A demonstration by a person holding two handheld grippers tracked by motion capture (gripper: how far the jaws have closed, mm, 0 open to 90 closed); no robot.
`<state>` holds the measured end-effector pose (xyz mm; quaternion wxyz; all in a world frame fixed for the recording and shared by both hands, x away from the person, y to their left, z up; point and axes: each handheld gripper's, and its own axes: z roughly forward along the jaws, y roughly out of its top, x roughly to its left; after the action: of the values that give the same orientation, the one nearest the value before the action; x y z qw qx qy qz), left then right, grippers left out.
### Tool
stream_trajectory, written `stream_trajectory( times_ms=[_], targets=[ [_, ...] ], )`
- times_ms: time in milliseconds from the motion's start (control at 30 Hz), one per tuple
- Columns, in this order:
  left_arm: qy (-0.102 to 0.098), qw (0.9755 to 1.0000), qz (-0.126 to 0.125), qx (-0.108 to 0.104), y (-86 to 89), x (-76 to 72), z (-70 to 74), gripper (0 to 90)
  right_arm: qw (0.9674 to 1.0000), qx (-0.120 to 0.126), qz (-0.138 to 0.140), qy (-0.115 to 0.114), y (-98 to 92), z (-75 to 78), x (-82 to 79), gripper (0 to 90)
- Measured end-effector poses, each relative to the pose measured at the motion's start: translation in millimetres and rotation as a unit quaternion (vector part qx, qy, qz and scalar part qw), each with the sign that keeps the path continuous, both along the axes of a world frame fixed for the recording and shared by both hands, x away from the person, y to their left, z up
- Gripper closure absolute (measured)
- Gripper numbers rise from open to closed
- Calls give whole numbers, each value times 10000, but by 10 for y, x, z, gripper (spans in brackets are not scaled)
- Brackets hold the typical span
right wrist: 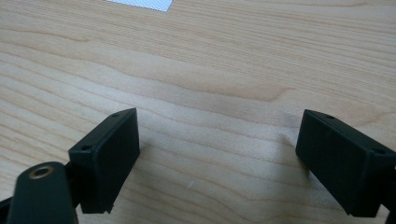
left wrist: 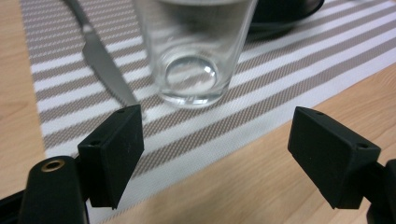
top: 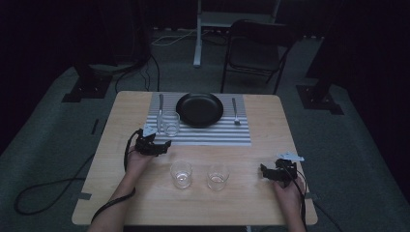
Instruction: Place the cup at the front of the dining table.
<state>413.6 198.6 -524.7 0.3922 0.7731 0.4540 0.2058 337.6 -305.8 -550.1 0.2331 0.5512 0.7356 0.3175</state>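
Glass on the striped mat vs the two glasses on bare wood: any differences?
The glass on the mat stands on the striped placemat, beside the knife and near the black plate; the left front glass and right front glass stand on the bare table, nearer the person. The left hand-held gripper is close to the mat glass only. All are clear, upright and look empty.

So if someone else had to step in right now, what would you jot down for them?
Left gripper: open, nothing in it, just short of the glass on the striped mat.
Right gripper: open, nothing in it, over bare table at the near right.
Mat also holds a black plate, knife and fork.
Two more glasses stand on the wood, near left and near right.
Done: one glass on the mat. Left, likely: the other two glasses.
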Motion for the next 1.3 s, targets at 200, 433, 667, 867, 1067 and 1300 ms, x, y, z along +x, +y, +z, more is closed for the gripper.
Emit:
stream_trajectory(
  times_ms=[200, 433, 667, 867, 1067, 1300],
  targets=[
    [-9, 10000, 51, 41, 80, -98, -21, 191, 10000, 1, 1, -1, 0, 0, 0, 130],
    [-67, 9998, 177, 100, 210, -205, -10, 191, 10000, 0, 0, 0, 0, 0, 0, 130],
    [-39, 9996, 241, 169, 312, -293, 0, 191, 10000, 0, -1, 1, 0, 0, 0, 130],
    [-13, 9993, 340, 160, 409, -383, -2, 191, 10000, 0, -1, 0, 0, 0, 0, 131],
    [24, 9990, 425, 163, 506, -468, -2, 191, 10000, -2, 2, 0, 0, 0, 0, 130],
    [99, 9986, 529, -5, 621, -574, -29, 191, 10000, -4, 3, 0, 0, 0, 0, 130]
  ],
)
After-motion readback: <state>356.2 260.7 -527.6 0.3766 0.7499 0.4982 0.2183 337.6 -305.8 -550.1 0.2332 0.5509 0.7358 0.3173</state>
